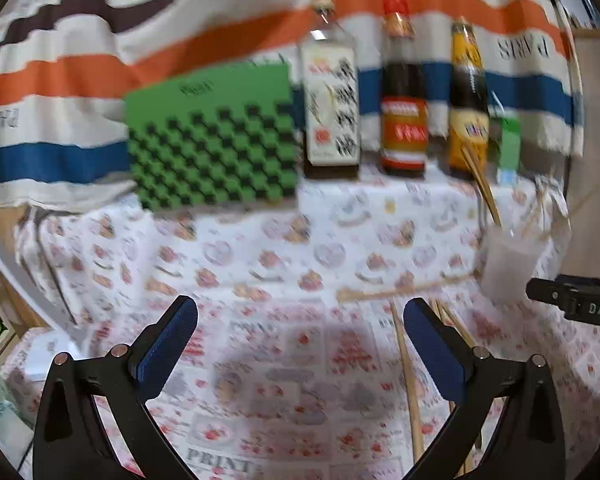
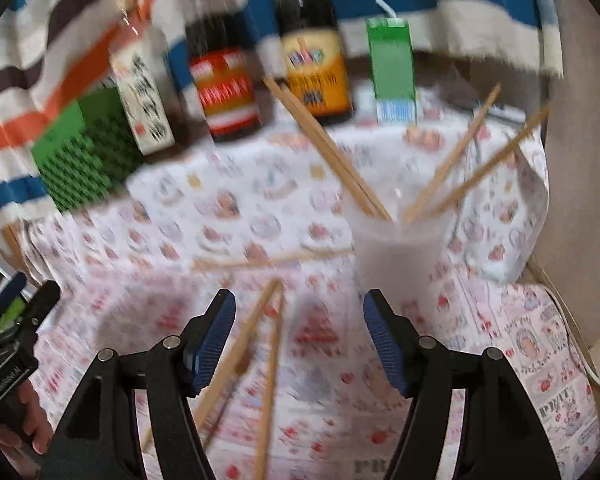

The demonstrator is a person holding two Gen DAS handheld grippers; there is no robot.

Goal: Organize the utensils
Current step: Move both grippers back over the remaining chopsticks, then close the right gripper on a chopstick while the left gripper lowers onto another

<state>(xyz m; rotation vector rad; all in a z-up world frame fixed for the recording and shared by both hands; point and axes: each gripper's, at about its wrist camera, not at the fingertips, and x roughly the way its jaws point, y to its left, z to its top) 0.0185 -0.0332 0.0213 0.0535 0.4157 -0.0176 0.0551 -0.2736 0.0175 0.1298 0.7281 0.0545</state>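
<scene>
Four chopsticks (image 2: 331,152) stand in cup (image 2: 399,256); three loose chopsticks (image 2: 272,364) left on counter (image 2: 539,360). Left gripper (image 1: 300,344), right gripper (image 2: 299,340) both apart, empty.

Wooden chopsticks (image 2: 268,360) lie loose on the cloth — others (image 2: 331,152) stand splayed in a translucent cup (image 2: 395,252).

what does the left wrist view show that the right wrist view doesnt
Only the left wrist view: the open left claw over bare tablecloth, and the whole face of the green checkered box.

Only the right wrist view: the open right claw with loose chopsticks lying between its blue pads, untouched, and a hand at the left edge.

Both: three sauce bottles, a green carton, and the translucent cup holding chopsticks.
</scene>
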